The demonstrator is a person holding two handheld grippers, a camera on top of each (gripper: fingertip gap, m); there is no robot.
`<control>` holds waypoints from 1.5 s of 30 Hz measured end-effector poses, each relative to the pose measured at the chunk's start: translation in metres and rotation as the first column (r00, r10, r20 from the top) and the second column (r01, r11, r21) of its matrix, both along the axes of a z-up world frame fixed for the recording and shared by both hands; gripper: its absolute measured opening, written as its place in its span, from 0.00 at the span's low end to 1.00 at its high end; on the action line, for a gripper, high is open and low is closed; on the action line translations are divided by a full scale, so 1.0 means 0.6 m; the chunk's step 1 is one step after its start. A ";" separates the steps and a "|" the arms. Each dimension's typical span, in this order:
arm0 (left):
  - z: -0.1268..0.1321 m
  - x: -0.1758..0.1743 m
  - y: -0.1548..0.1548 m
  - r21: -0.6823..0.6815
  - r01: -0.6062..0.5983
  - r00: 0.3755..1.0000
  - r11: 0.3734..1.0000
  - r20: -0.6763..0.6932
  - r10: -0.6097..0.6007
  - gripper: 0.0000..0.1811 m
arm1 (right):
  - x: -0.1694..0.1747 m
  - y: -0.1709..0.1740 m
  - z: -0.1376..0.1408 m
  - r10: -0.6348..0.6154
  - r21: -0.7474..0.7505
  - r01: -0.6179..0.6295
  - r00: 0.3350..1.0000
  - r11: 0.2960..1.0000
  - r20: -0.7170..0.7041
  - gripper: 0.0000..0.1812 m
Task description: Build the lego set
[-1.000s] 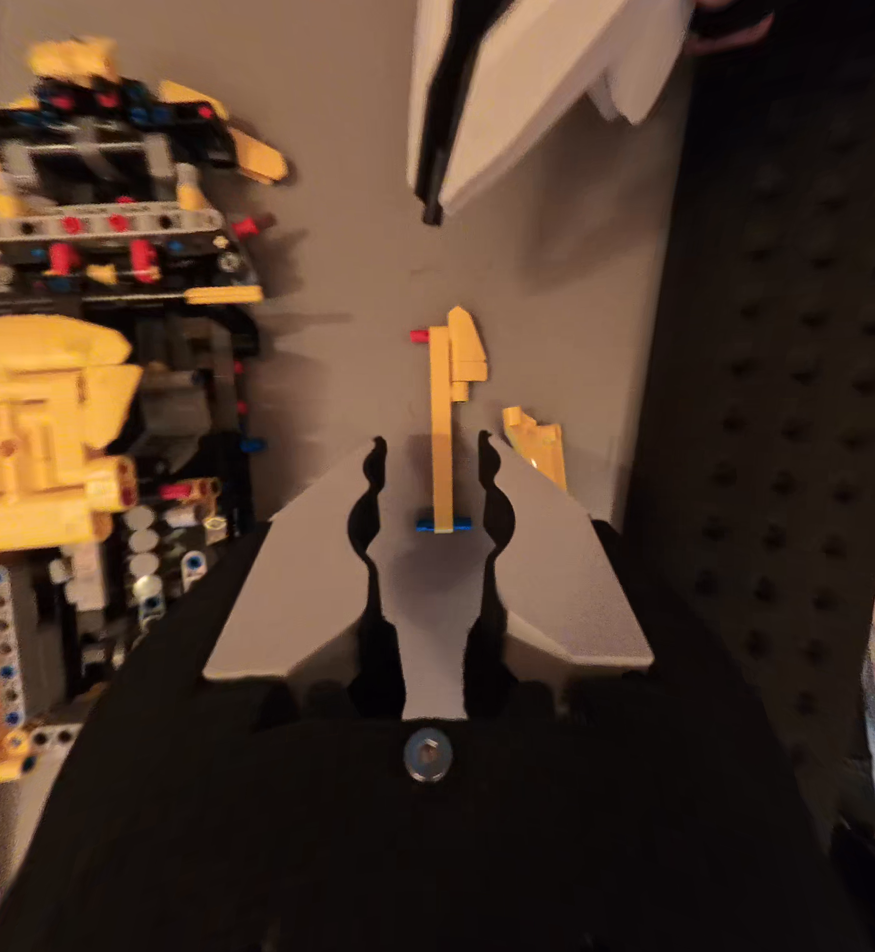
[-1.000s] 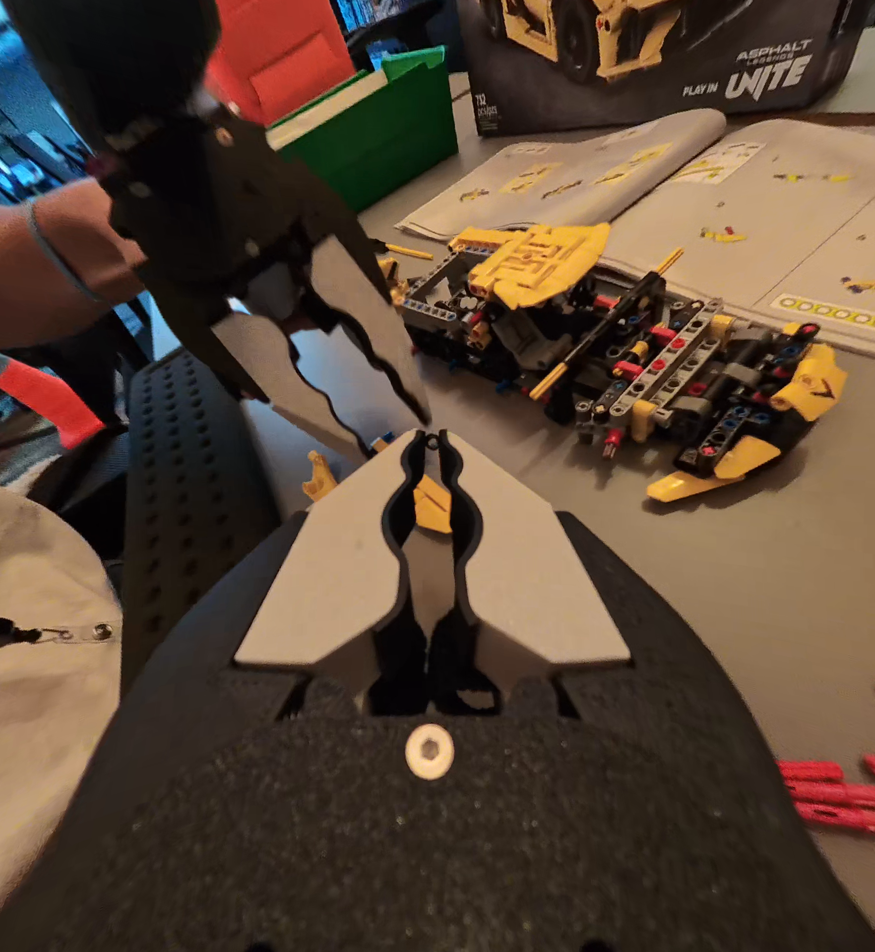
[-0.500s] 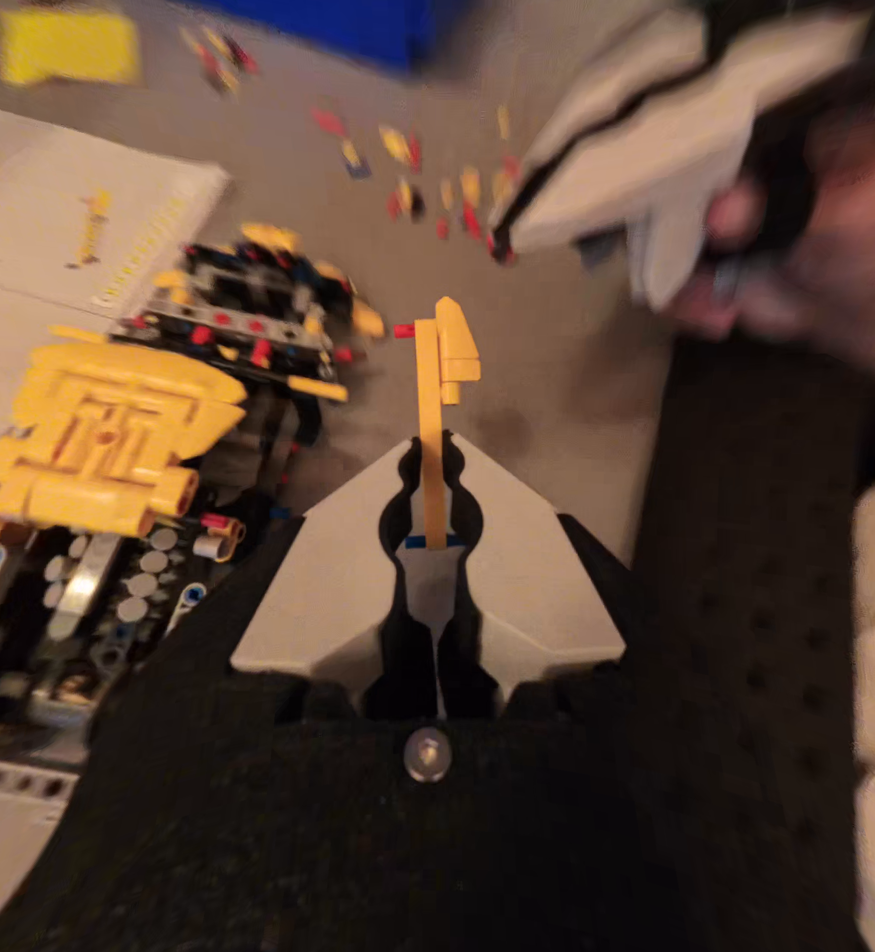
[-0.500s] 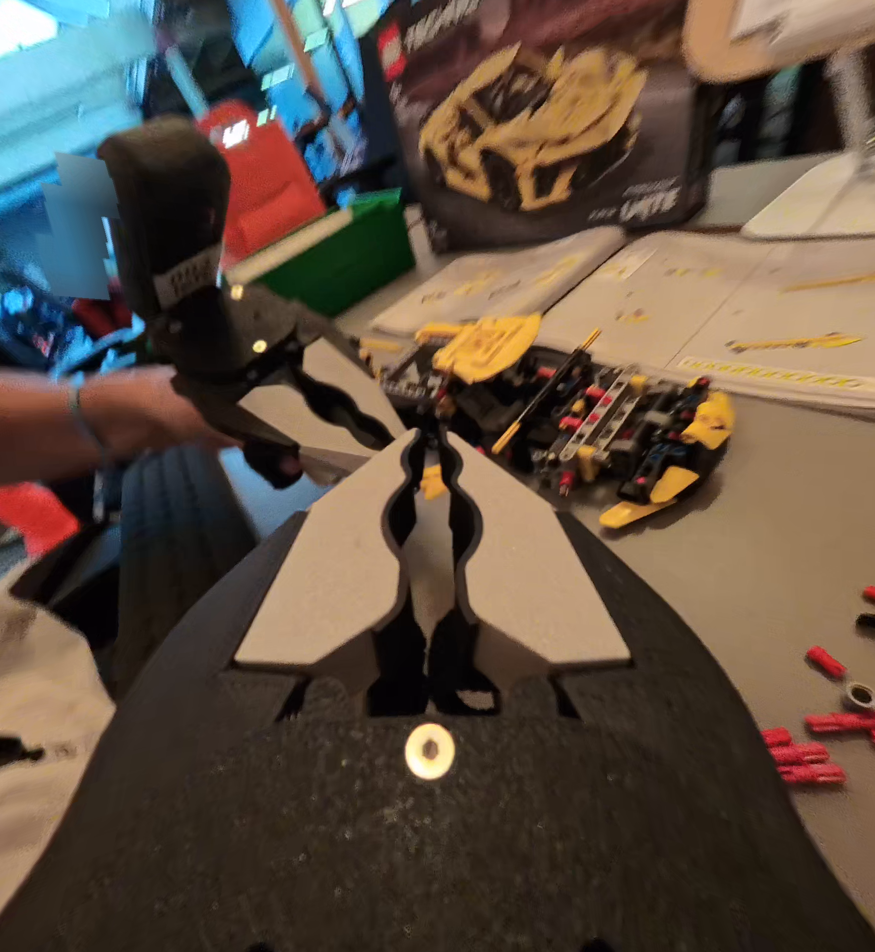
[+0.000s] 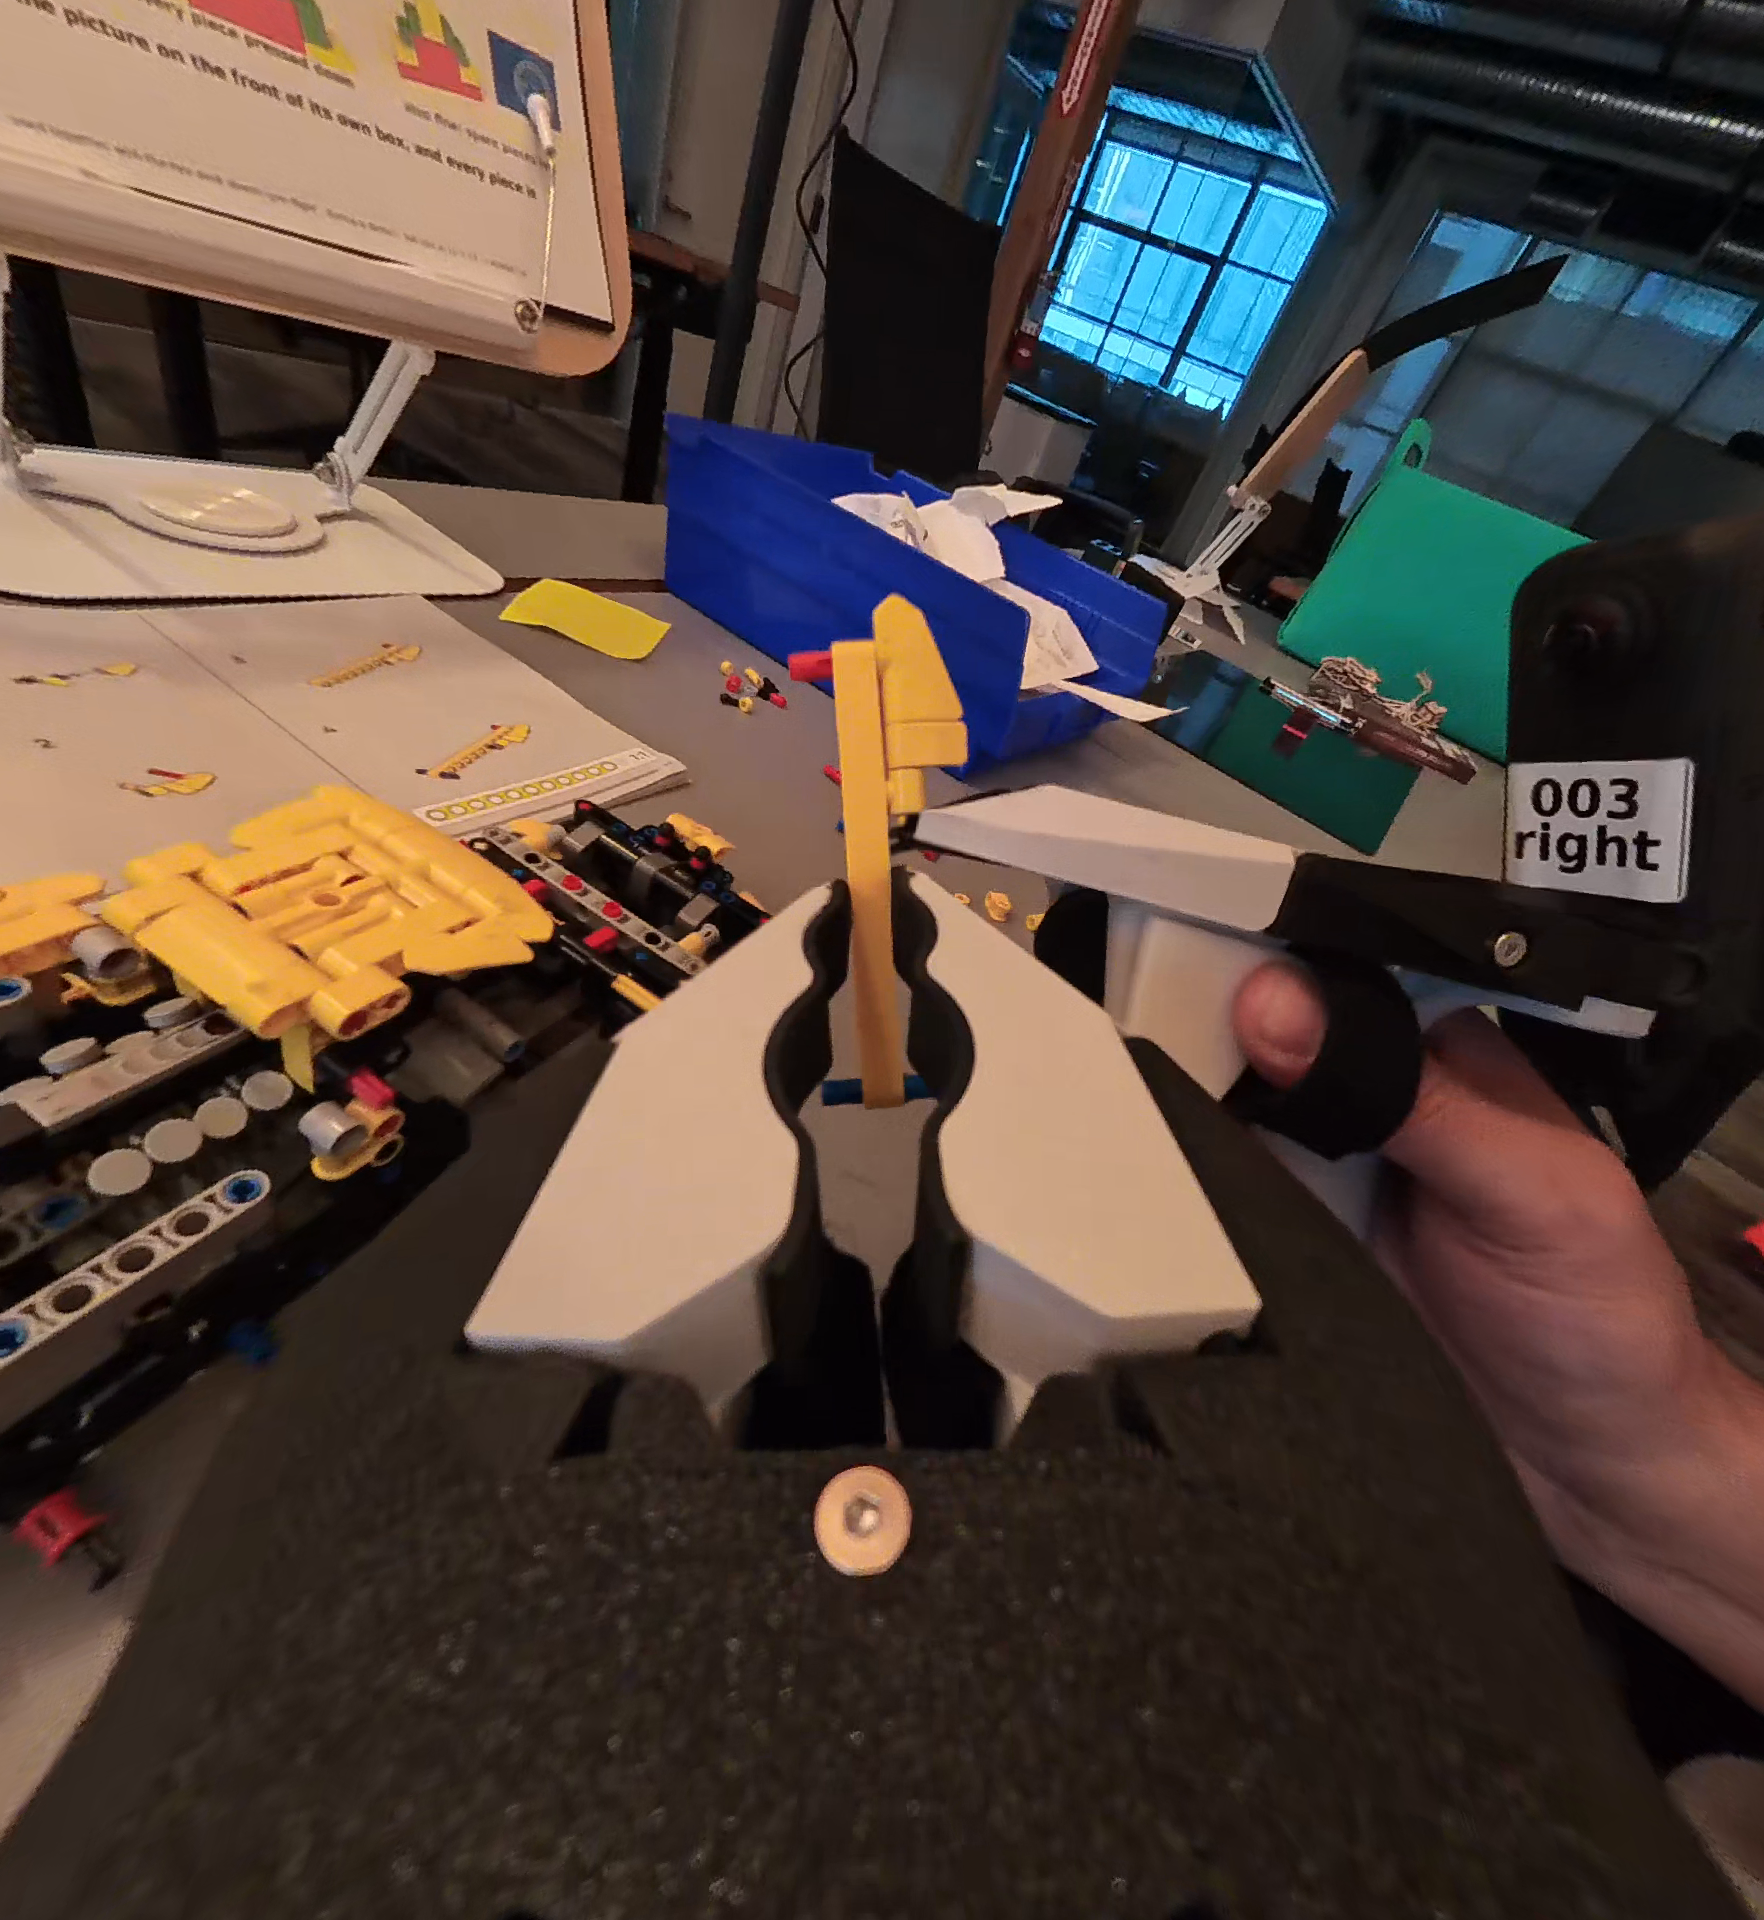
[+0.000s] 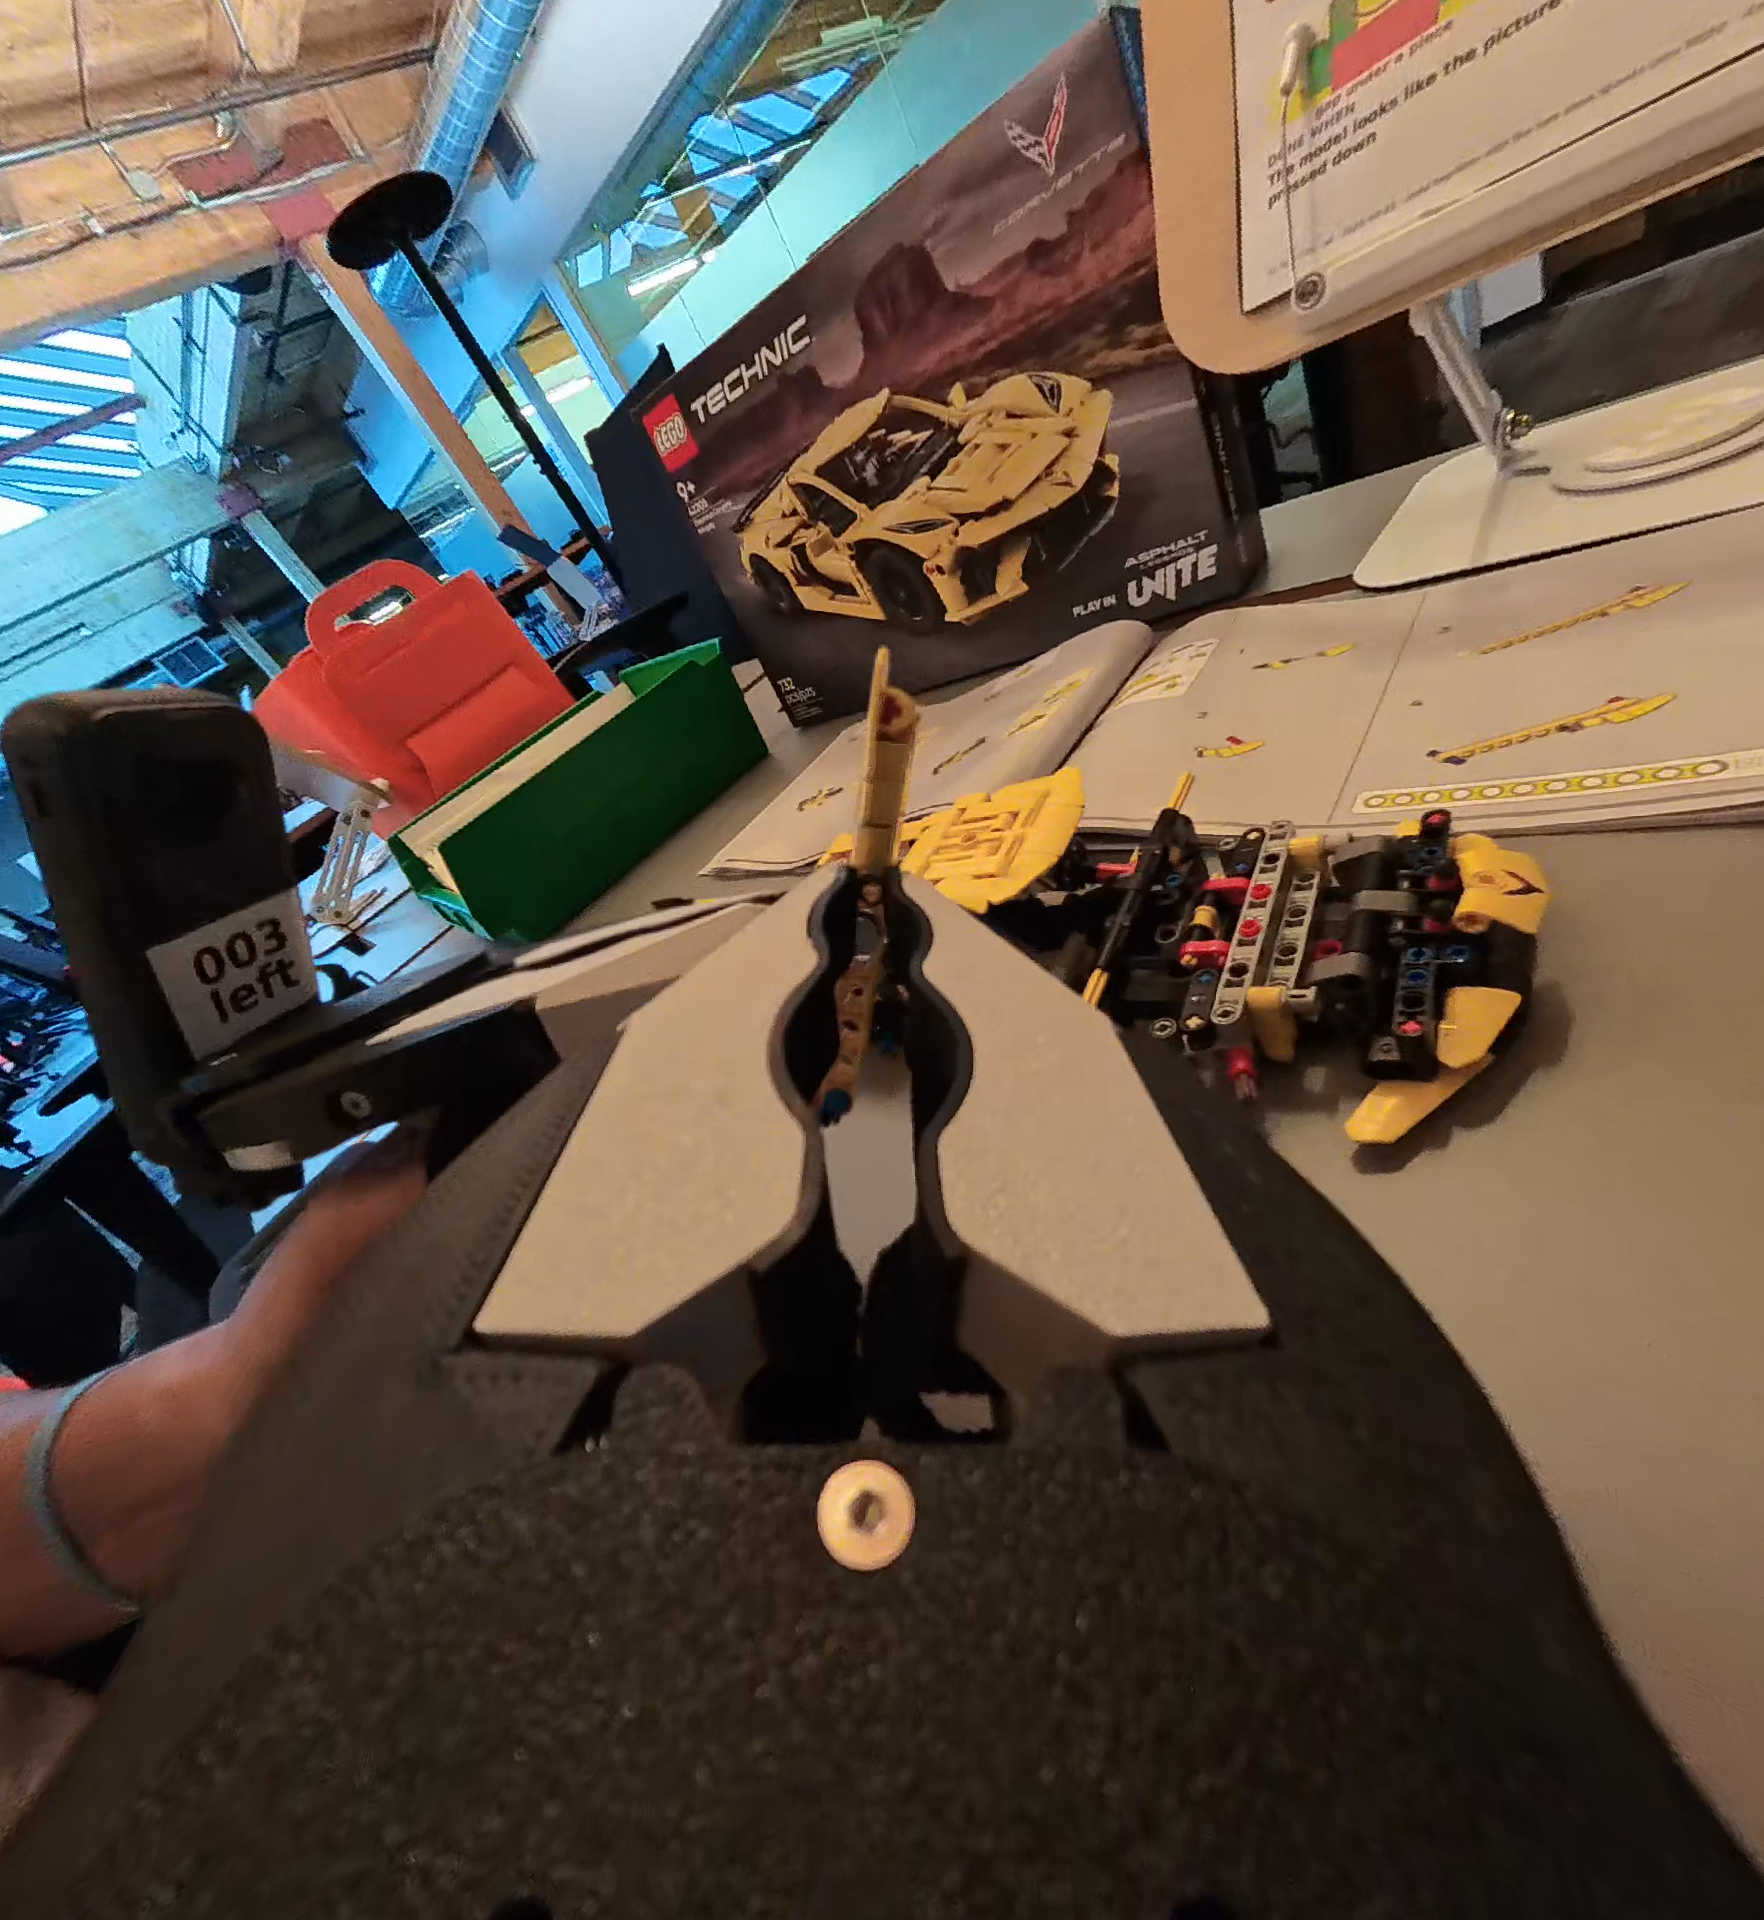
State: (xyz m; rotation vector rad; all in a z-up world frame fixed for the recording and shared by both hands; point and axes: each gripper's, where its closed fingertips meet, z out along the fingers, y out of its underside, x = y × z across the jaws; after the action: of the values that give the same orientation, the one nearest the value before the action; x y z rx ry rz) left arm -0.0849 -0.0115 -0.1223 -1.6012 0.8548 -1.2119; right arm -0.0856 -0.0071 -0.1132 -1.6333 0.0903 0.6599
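Printed matter in view: location only, wording not transcribed.

I register five printed surfaces. A white label (image 5: 1597,828) with black characters sits on the black body of the right gripper (image 5: 925,826). A matching white label (image 6: 232,971) sits on the body of the left gripper (image 5: 873,899). The dark set box (image 6: 961,457), standing at the back of the table, carries a brand logo, product lettering and small numerals. The open instruction booklet (image 6: 1480,727) shows step numerals and a scale strip with a ratio mark. The board on the white stand (image 5: 265,135) holds a sheet of printed lines, partly blurred.
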 end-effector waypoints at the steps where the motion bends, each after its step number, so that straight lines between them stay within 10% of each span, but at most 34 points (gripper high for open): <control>1: 0.000 0.000 0.000 0.003 -0.003 1.000 1.000 -0.001 0.003 0.04 | -0.001 0.000 0.000 0.004 0.001 -0.004 1.000 1.000 -0.003 0.02; 13: 0.003 0.000 -0.006 0.124 -0.046 0.998 0.991 -0.025 0.050 0.04 | -0.001 -0.002 0.004 -0.091 0.030 0.088 0.981 0.996 0.170 0.02; 35: -0.009 0.002 -0.017 0.383 0.053 0.984 0.922 -0.180 0.018 0.03 | -0.001 -0.007 -0.013 0.158 -0.037 -0.167 0.972 0.985 -0.172 0.02; 45: -0.005 -0.016 -0.014 0.121 0.045 0.994 0.992 -0.102 -0.033 0.04 | -0.015 -0.004 -0.012 0.050 0.011 -0.053 0.975 0.999 0.216 0.02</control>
State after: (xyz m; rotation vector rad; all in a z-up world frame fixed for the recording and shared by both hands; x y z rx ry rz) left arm -0.0944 -0.0200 -0.1254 -1.5613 1.0090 -1.0918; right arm -0.0948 -0.0094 -0.1204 -1.6861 -0.1157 0.5167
